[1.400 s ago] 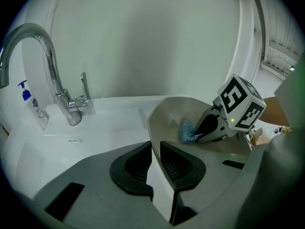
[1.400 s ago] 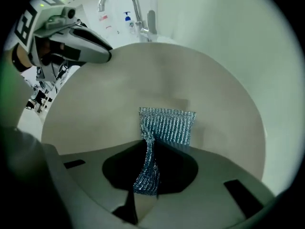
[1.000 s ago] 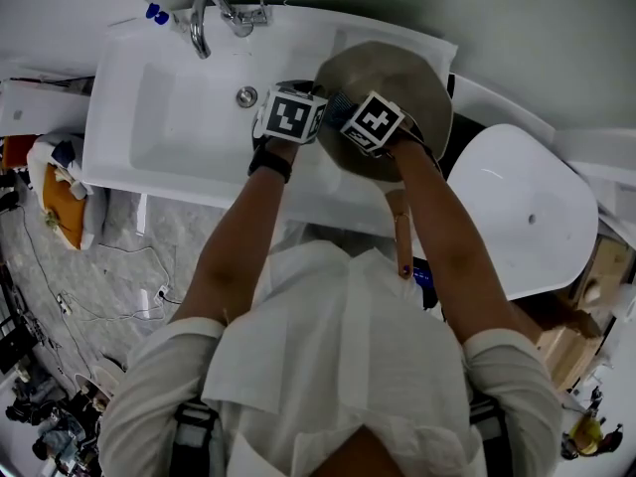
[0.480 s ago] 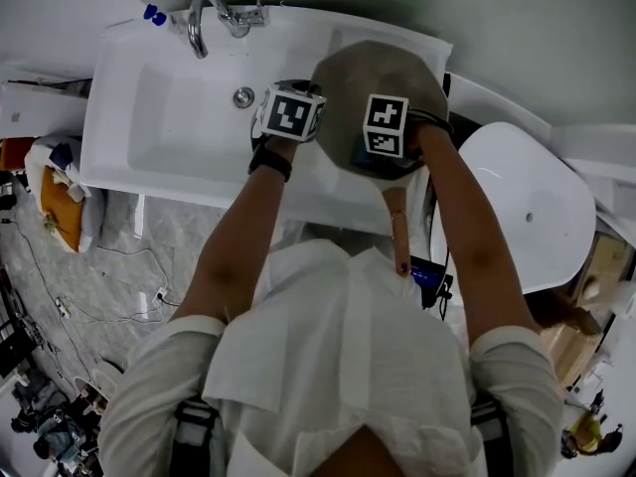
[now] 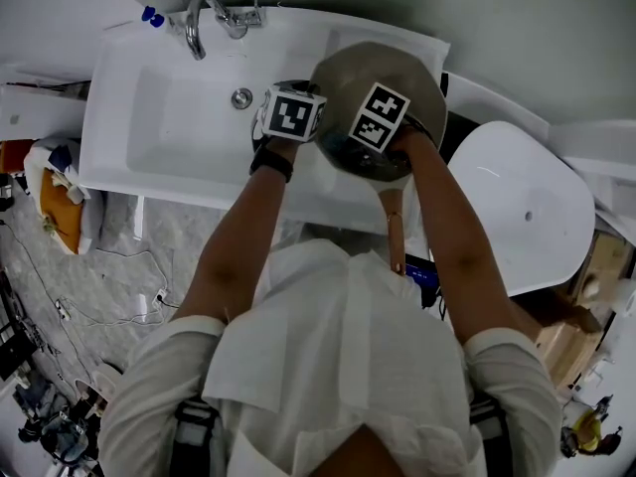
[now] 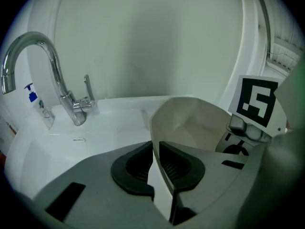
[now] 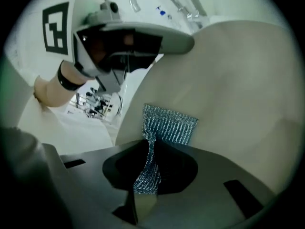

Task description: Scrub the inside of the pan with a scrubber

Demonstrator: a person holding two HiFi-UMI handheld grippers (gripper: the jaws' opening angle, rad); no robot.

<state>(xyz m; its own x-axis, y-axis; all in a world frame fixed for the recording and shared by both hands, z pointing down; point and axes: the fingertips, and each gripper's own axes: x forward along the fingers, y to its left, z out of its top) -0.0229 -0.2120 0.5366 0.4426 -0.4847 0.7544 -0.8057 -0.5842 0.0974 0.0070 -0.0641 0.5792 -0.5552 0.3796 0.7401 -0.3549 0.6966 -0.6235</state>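
Since the earlier frames the right hand-held gripper is shifted and turned across the pan. The left hand-held gripper is kept in place, its jaws just closed further on the pan's rim, which is clamped between them. Nearest, the wooden handle is pointed back at the person. The scrubber is pinched in the right jaws and pressed to the inner wall straight ahead. Beyond, the pan is tilted over the right end of the sink.
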